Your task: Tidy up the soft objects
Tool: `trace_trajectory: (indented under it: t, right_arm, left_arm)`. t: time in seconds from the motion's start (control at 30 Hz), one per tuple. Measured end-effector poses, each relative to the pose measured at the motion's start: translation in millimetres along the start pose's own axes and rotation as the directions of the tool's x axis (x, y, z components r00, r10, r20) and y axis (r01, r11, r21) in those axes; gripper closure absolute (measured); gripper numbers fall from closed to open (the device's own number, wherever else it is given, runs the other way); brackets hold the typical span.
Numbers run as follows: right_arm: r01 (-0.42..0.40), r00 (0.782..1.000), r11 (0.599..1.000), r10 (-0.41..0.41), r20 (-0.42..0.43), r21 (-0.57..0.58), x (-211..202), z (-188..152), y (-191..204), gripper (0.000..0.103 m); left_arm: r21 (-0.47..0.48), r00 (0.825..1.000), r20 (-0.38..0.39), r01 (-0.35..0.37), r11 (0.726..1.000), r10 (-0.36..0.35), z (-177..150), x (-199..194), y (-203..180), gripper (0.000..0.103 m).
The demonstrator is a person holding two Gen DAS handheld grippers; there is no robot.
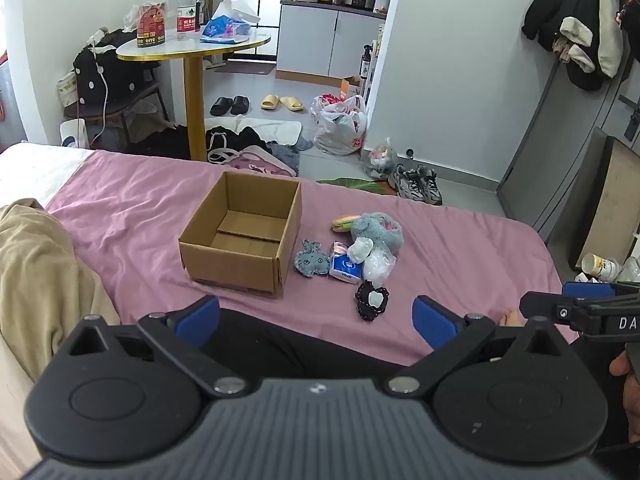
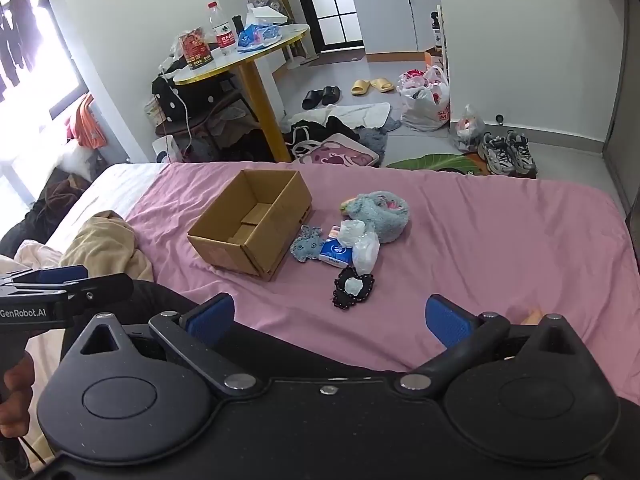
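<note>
An open cardboard box (image 1: 244,236) (image 2: 252,224) stands empty on the pink bedsheet (image 1: 132,216) (image 2: 500,248). To its right lies a small heap: a fluffy blue-grey plush (image 1: 376,228) (image 2: 380,212), a grey knitted toy (image 1: 310,260) (image 2: 306,246), a blue tissue pack (image 1: 346,269) (image 2: 335,255), white crumpled bags (image 1: 374,262) (image 2: 362,246) and a black lace piece (image 1: 372,302) (image 2: 353,286). My left gripper (image 1: 318,322) hovers open, near the bed's front. My right gripper (image 2: 330,322) is open too, just short of the lace piece. Each holds nothing.
A beige blanket (image 1: 36,272) (image 2: 104,244) lies bunched at the bed's left. Beyond the bed stand a gold-legged round table (image 1: 192,46) (image 2: 248,56), clothes, slippers, bags and sneakers (image 1: 418,184) on the floor. A dark-trousered leg lies under both grippers.
</note>
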State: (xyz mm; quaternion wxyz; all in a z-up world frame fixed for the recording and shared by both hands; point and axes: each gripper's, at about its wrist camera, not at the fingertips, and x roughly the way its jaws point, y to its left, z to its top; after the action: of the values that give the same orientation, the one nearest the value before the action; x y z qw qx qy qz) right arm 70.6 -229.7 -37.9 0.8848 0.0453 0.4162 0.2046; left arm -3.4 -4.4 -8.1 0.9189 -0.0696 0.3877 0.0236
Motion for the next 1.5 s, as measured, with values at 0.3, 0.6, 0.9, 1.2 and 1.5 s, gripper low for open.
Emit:
trace_trajectory:
  t: [0.3,0.6,0.9,1.2,1.5]
  right_arm:
    - [0.005,1.0,1.0,-0.005,0.0,-0.001,-0.1,-0.7,-1.1,0.0]
    - [0.01,1.0,1.0,-0.01,-0.001,-0.008,-0.3,-0.6,-0.7,0.0]
    - [0.013,1.0,1.0,-0.013,-0.006,-0.005,-0.2,-0.2,-1.2,0.0]
    - [0.014,1.0,1.0,-0.014,-0.004,-0.008,0.3,-1.3,-0.3,0.0]
    - [0.012,1.0,1.0,-0.012,-0.005,-0.006,0.4,-0.9,0.5,0.0]
  left_arm:
    - [0.008,1.0,-0.011,0.0,1.0,0.0,-1.5,1.3,-2.7,0.001]
    - [0.012,1.0,-0.014,-0.006,1.0,0.006,-3.2,-0.3,-3.9,0.001]
    - [0.017,1.0,-0.014,-0.006,1.0,0.006,-3.4,-1.3,-5.8,0.001]
    - [0.02,1.0,-0.017,-0.008,1.0,0.009,-3.2,-1.6,-7.9,0.001]
    - [0.025,1.0,-0.019,-0.006,1.0,0.006,-5.0,-1.3,-6.9,0.001]
